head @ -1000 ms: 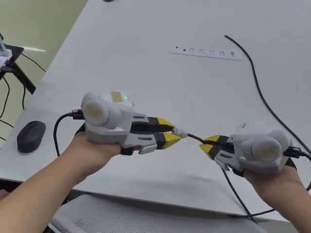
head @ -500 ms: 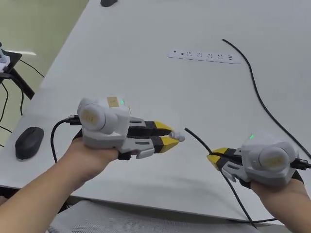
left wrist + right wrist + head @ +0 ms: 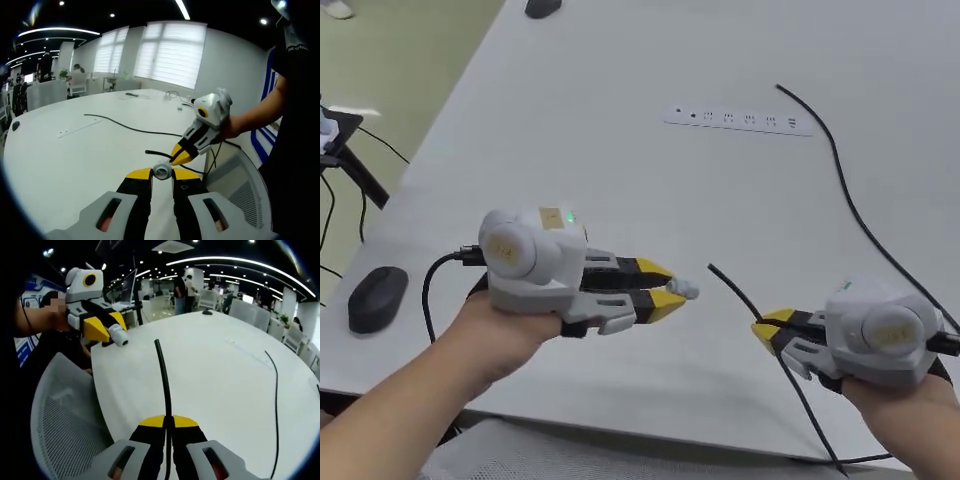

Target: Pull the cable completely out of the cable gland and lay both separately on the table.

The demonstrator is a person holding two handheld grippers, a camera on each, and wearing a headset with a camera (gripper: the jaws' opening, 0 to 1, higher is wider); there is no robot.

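The cable gland [image 3: 686,290] and the cable [image 3: 735,292] were held apart in the air above the near edge of the worktop [image 3: 620,150], one in each tool, which suited a pull along the cable's own line: the gland was braced on one side while the cable was drawn away on the other. The left hand-held gripper [image 3: 665,285] had its yellow-tipped jaws nearly closed, pinching the small pale gland at their very tips, with its round end poking out forward. The right hand-held gripper [image 3: 767,325] was clamped tight on the thin black cable; the jaws met around it, the free end stuck up and forward beyond them, and the rest trailed down past the worktop's edge. A clear gap lay between that free end and the gland, so by my reading the cable was already out and only the laying-down of both pieces was left. Neither piece touched the worktop.
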